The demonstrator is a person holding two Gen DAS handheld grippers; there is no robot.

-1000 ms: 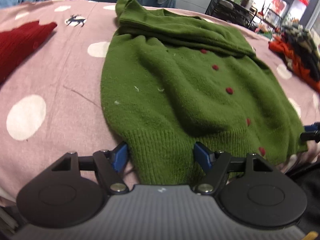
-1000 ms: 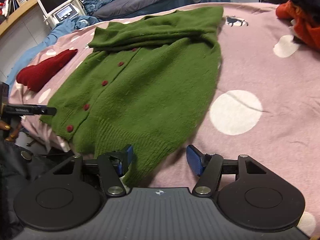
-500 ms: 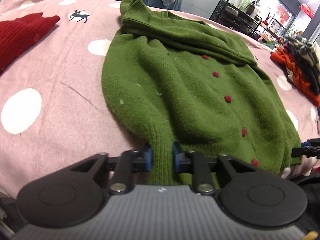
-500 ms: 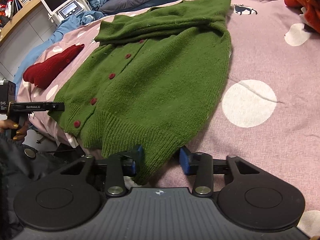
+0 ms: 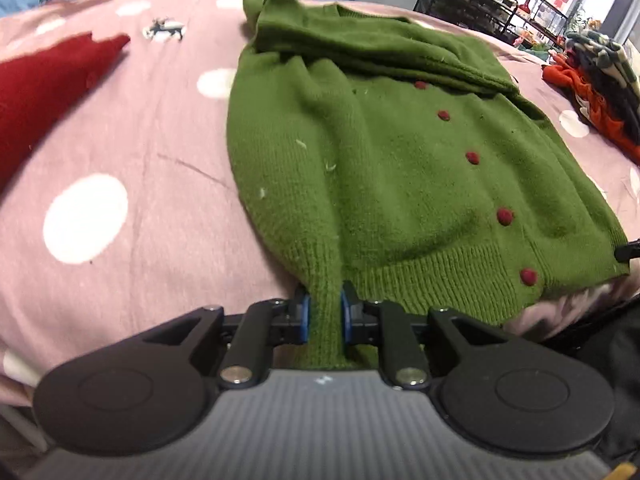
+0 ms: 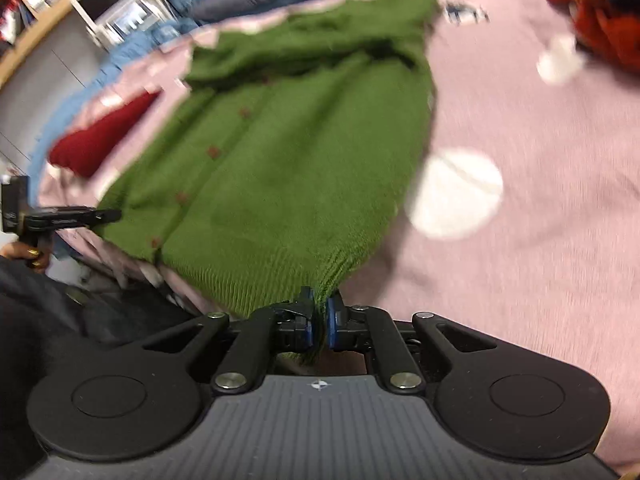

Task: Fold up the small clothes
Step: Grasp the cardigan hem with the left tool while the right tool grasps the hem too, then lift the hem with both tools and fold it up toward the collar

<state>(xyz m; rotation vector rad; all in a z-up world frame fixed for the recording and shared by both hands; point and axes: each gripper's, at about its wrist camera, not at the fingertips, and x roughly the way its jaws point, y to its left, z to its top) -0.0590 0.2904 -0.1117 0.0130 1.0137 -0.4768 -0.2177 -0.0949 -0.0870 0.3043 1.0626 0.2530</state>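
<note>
A green knit cardigan (image 5: pixel 392 168) with red buttons lies flat on the pink dotted bedspread (image 5: pixel 120 160), sleeves folded across its top. My left gripper (image 5: pixel 323 312) is shut on the ribbed hem at its left corner. My right gripper (image 6: pixel 320 320) is shut on the hem at the other corner of the cardigan (image 6: pixel 288 152). The right wrist view is blurred by motion. The left gripper also shows at the left edge of the right wrist view (image 6: pixel 104 215).
A red knit garment (image 5: pixel 44 80) lies on the bedspread to the left. A pile of orange and dark clothes (image 5: pixel 596 84) sits at the far right. The bed's near edge runs just under the hem. Shelves and a monitor (image 6: pixel 116 12) stand beyond the bed.
Both grippers went from open around the hem to shut on it. The hem corners now bunch between the pads, and the right gripper is moving.
</note>
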